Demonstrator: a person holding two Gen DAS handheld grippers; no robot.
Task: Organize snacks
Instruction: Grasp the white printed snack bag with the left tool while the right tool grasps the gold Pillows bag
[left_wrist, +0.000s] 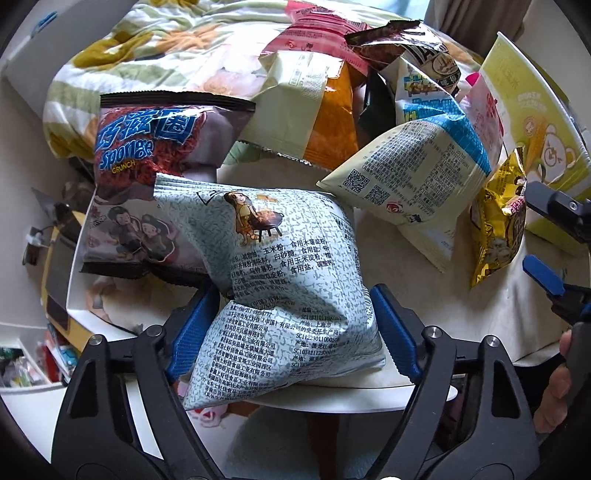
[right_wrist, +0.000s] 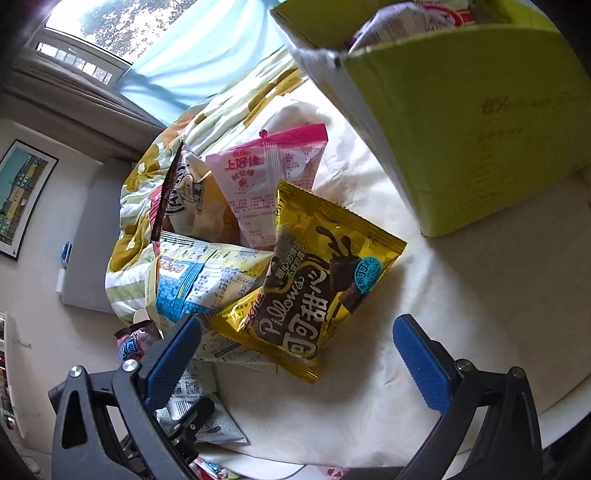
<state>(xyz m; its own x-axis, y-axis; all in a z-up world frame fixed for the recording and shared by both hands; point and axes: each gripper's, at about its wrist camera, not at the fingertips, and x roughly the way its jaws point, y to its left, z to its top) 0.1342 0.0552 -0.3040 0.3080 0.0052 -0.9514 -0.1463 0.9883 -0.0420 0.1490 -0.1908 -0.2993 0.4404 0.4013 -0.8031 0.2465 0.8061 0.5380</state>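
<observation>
Snacks sit piled on the white table (right_wrist: 480, 295); left gripper (left_wrist: 291, 325) has its blue pads pinched on the pale-blue packet (left_wrist: 280, 258) at the near edge, prob. to lift it clear. Right gripper (right_wrist: 295, 354) hangs w/ jaws wide, nothing held, lined up on the gold packet (right_wrist: 325, 280). Yellow-green box (right_wrist: 461, 122) stands just beyond, likely the drop spot.

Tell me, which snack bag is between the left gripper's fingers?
The pale blue-grey speckled bag, printed with a cartoon figure; the left gripper pinches its lower part. The other bags lie beyond it.
</observation>
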